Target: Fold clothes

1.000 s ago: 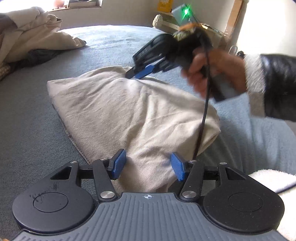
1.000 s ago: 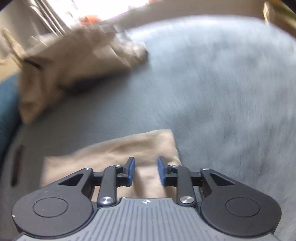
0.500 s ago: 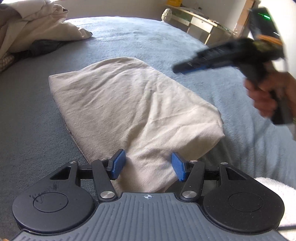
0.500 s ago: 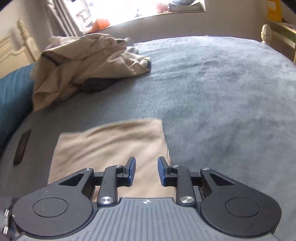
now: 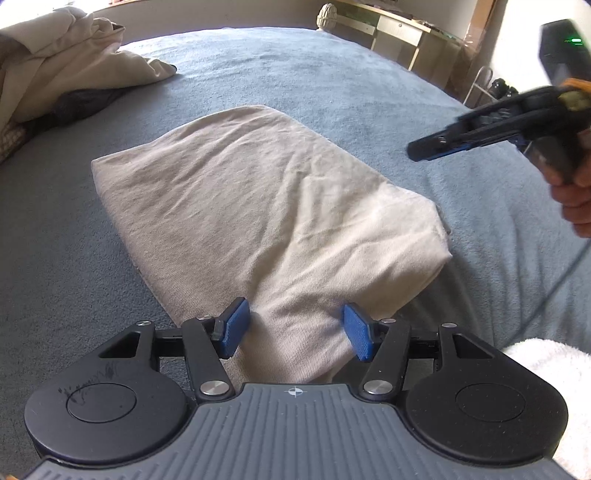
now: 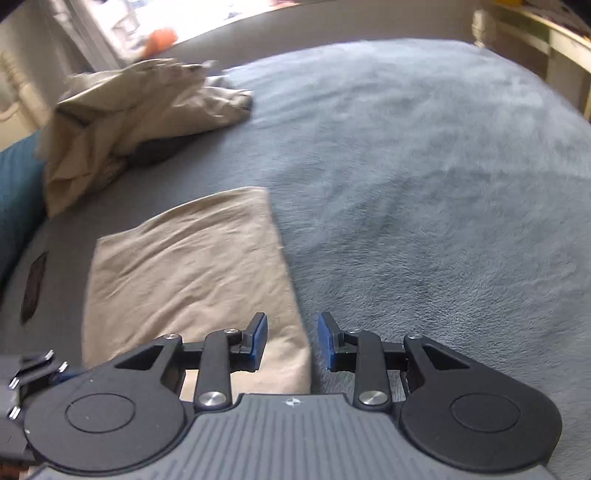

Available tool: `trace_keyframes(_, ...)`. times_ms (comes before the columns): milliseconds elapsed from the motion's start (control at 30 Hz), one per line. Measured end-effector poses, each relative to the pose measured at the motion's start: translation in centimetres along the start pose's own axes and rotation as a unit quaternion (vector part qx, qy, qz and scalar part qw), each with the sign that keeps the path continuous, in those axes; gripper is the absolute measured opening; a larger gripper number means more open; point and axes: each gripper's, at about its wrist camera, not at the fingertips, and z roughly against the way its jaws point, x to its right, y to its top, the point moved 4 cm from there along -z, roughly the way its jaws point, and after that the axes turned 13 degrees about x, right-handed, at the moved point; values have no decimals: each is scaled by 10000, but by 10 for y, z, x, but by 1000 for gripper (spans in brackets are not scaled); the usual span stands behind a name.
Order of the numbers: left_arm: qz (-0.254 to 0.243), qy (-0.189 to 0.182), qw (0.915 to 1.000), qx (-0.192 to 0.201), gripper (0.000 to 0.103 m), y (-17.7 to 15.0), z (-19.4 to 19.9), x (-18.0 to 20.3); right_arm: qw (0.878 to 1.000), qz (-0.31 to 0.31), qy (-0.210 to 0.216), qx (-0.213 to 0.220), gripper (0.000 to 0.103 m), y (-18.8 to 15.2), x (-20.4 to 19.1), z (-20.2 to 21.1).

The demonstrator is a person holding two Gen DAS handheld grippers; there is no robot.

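A beige garment (image 5: 258, 221) lies folded into a rough rectangle on the grey-blue bed (image 5: 332, 74). My left gripper (image 5: 297, 332) stands open low over its near end, and a ridge of the cloth runs between the blue pads (image 5: 234, 330) without being pinched. A hand carries my right gripper (image 5: 436, 147) in the air off the garment's right side. In the right wrist view the right gripper (image 6: 291, 341) hovers over the right edge of the garment (image 6: 184, 266). Its jaws are opening and hold nothing.
A heap of beige and dark clothes (image 5: 55, 74) lies at the back left of the bed. A white towel (image 5: 546, 369) lies at the near right. Wooden furniture (image 5: 399, 29) stands beyond the bed. A blue pillow (image 6: 18, 192) and a small dark object (image 6: 35, 288) are at the left.
The right gripper has left the far part of the garment, swung out to the right and upward, and its jaws have widened. The garment now lies flatter. The left gripper has stayed put.
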Motion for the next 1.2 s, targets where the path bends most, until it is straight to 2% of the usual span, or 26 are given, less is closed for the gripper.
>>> trace_keyframes(133, -78, -6, 10000, -19, 58, 0, -1, 1, 9982, 496, 220, -252, 31, -17, -16, 2)
trace_keyframes(233, -70, -44, 10000, -33, 58, 0, -1, -1, 9990, 262, -78, -352, 32, -30, -3, 6)
trace_keyframes(333, -71, -54, 10000, -35, 59, 0, -2, -1, 9977, 359, -314, -481, 32, -46, 6, 16)
trace_keyframes(400, -97, -53, 9999, -38, 59, 0, -2, 0, 9975, 334, -268, -571, 32, -55, 6, 22)
trace_keyframes(567, -166, -63, 9998, -41, 61, -1, -2, 2, 9951, 824, -25, -545, 32, -71, -18, 22)
trace_keyframes(667, -187, -65, 9998, -55, 61, -1, -2, 2, 9924, 1101, -92, -543, 32, -76, -30, 9)
trace_keyframes(800, -212, -74, 9997, -71, 61, -1, -2, 2, 9955, 538, -750, -208, 31, -76, -11, 2)
trace_keyframes(833, -220, -76, 9997, -71, 61, -1, -2, 2, 9961, 184, -849, -125, 32, -76, 0, 2)
trace_keyframes(900, -269, -76, 9996, -82, 61, -2, -2, 3, 9947, -653, -800, -7, 33, -80, 21, 5)
trace_keyframes(967, -327, -65, 9994, -99, 61, -2, -2, 4, 9919, -1029, -744, 35, 33, -85, 29, 6)
trace_keyframes(1133, -329, -74, 9994, -110, 61, -2, -3, 3, 9957, -405, -825, 111, 33, -84, 17, 13)
trace_keyframes(1200, -339, -71, 9993, -112, 61, -2, -3, 3, 9952, -372, -900, 62, 33, -84, 19, 17)
